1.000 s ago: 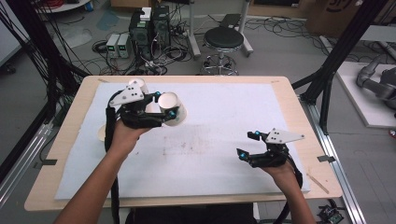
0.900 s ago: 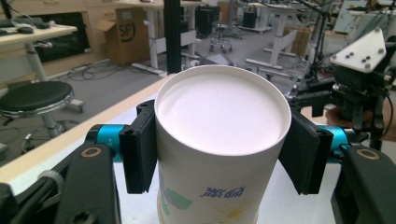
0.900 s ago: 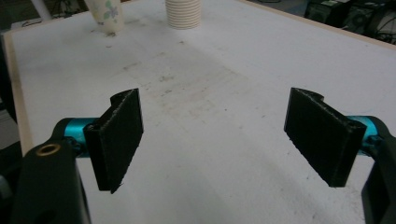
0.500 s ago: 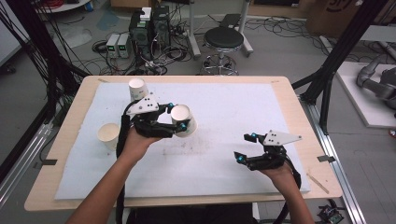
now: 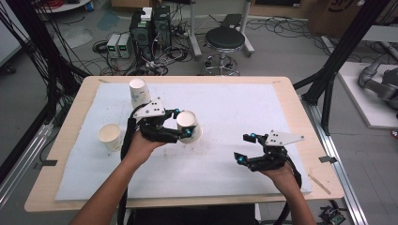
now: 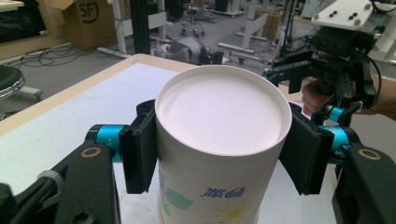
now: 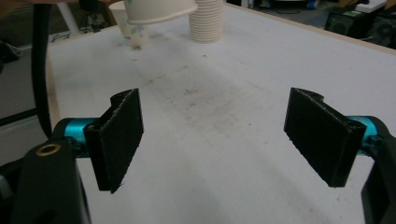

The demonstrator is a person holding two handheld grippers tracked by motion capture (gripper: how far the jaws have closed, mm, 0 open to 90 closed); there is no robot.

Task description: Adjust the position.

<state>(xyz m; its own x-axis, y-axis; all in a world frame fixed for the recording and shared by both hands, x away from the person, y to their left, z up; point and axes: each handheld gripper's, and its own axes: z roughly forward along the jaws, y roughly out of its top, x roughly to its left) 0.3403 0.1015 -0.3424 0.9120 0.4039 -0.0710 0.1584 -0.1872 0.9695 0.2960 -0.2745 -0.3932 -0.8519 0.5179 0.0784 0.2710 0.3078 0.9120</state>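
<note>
Progress looks partial: our left gripper point(image 5: 184, 132) clamps a white printed paper cup point(image 5: 189, 126) upside down above the white-padded desk's point(image 5: 234, 178) middle. One upright cream paper cup point(image 5: 110, 137) already sits near the left edge, a stack of white paper cups point(image 5: 139, 93) waits near the far edge, and our right gripper point(image 5: 245, 148) hangs wide and empty.

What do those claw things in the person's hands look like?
Both the left gripper and the right gripper are black, with flat black rectangular pads, shiny blue pins and brass rivets. Each carries a grey three-cornered plate on top and trails a black cable. The forearms are bare, with no sleeves.
</note>
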